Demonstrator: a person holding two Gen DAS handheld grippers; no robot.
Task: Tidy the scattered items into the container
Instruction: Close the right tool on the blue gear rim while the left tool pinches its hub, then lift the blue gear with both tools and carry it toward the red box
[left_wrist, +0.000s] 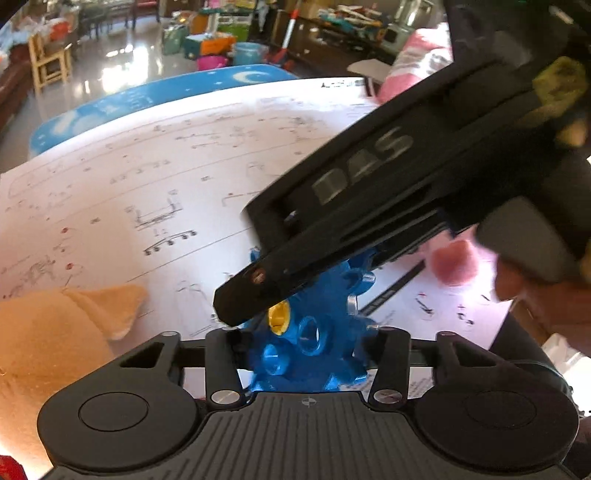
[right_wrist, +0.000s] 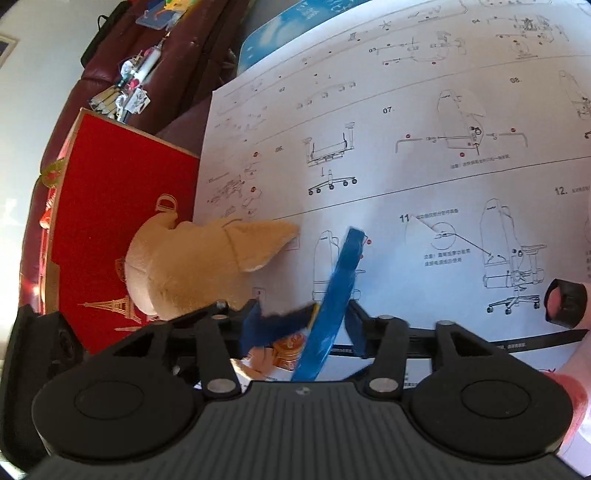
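Note:
A blue plastic gear toy (left_wrist: 314, 339) with a yellow hub sits between the fingers of my left gripper (left_wrist: 306, 332), which is shut on it. The right gripper's black body (left_wrist: 369, 206) crosses the left wrist view from the upper right and reaches down onto the same gear. In the right wrist view the blue gear (right_wrist: 336, 295) stands edge-on between the fingers of my right gripper (right_wrist: 306, 325), which looks shut on it. A tan plush toy (right_wrist: 192, 266) lies at the left on the sheet and the red box (right_wrist: 110, 221). It also shows in the left wrist view (left_wrist: 55, 332).
A large white instruction sheet (right_wrist: 406, 166) covers the table. A red box with gold Eiffel tower print sits at its left edge. A pink soft item (left_wrist: 452, 264) lies right of the gear. A dark red sofa (right_wrist: 122, 55) and a cluttered room lie beyond.

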